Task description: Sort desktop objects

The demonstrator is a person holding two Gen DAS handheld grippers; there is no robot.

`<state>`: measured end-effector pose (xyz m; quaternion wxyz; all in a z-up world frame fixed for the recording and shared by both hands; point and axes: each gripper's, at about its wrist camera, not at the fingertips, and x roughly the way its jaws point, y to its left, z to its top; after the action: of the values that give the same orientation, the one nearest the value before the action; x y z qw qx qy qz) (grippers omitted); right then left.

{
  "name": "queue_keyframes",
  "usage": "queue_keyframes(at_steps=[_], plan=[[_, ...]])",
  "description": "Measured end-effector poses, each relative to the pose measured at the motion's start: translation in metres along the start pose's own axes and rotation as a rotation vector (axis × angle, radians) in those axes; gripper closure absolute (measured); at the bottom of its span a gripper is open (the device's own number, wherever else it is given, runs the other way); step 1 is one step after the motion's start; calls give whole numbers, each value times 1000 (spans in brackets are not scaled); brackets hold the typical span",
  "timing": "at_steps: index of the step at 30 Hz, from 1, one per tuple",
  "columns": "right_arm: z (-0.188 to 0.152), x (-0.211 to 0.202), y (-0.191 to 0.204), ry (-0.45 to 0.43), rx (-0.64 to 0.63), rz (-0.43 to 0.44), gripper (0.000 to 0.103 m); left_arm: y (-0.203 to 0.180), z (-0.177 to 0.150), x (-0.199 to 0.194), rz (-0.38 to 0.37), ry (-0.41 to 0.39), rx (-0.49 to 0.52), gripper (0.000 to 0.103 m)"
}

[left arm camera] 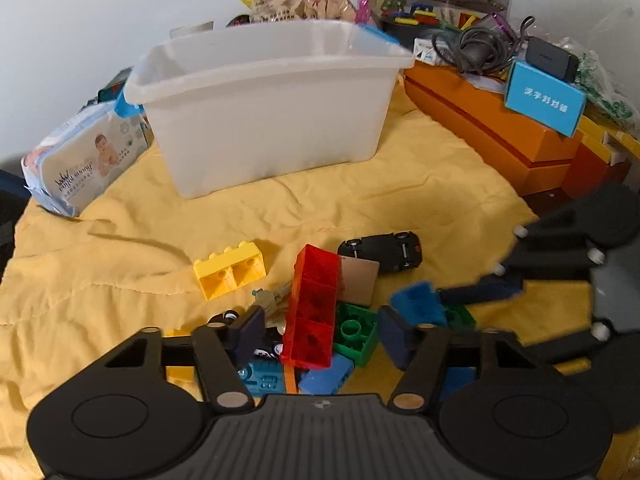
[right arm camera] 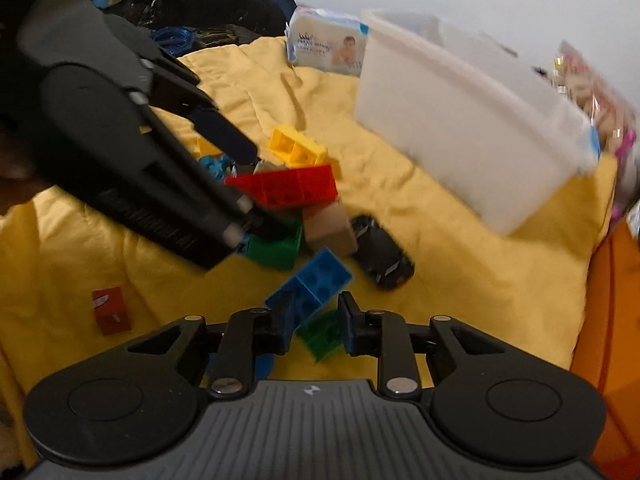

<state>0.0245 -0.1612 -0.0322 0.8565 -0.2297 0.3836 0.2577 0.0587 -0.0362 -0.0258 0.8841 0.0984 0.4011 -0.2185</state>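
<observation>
Left wrist view, scanned left to right: showed a wipes pack [left arm camera: 80,160] at the far left, printed with a baby photo and a crown logo, lettering too blurred to read. Showed next a white bin [left arm camera: 272,120] standing upright on the yellow cloth [left arm camera: 100,280] over the surface, its inside hidden from this angle. Found a snack bag [left arm camera: 296,0] behind it, red print unreadable.

Found most toys unsorted in a heap in front of the bin: a yellow brick [left arm camera: 230,270], a red brick [left arm camera: 314,308], a green brick [left arm camera: 356,332], and a black toy car [left arm camera: 382,252] just beyond. Held the left gripper [left arm camera: 322,334] over the heap, jaws released and spread either side of the red brick, not touching it.

Ended at the right with orange boxes [left arm camera: 492,132] and a blue box [left arm camera: 544,102] bearing white Chinese characters, not clearly legible.

Right wrist view: showed a small red cube [right arm camera: 111,310] lying apart at left, then the right gripper [right arm camera: 316,326], jaws apparently clenched on a blue brick [right arm camera: 310,284].

Judged early: nearly everything left to sort.
</observation>
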Motion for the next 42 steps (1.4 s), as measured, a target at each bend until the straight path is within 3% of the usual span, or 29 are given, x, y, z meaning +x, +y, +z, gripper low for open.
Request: queue_keyframes(at_steps=[1, 4, 9, 14, 18, 22, 25, 28, 31, 34, 38, 42], plan=[[-4, -2, 0, -1, 8, 4, 77, 1, 0, 3, -6, 17, -10, 75], [-11, -9, 0, -6, 28, 2, 76, 6, -5, 3, -26, 35, -40, 75], [-10, -15, -2, -36, 77, 10, 73, 18, -23, -32, -19, 10, -85, 74], [1, -15, 3, -67, 65, 8, 72, 44, -57, -57, 77, 54, -159, 74], [9, -4, 25, -48, -51, -2, 73, 53, -76, -57, 119, 92, -200, 74], [8, 20, 35, 20, -91, -110, 74, 49, -78, -52, 107, 92, -209, 74], [5, 19, 33, 18, -56, -136, 83, 39, -81, -53, 60, 95, -215, 73], [3, 3, 23, -26, 39, -65, 83, 25, -83, -62, 74, 70, -142, 70], [1, -8, 5, -75, 245, 95, 83, 22, -83, -63, 64, 65, -134, 70], [-4, -3, -9, -62, 418, 205, 84, 22, -79, -62, 73, 59, -138, 68], [-7, -4, -4, -41, 380, 174, 84, 24, -74, -50, 114, 78, -110, 65], [-13, -2, -13, -50, 458, 273, 84, 29, -76, -43, 95, 100, -145, 73]])
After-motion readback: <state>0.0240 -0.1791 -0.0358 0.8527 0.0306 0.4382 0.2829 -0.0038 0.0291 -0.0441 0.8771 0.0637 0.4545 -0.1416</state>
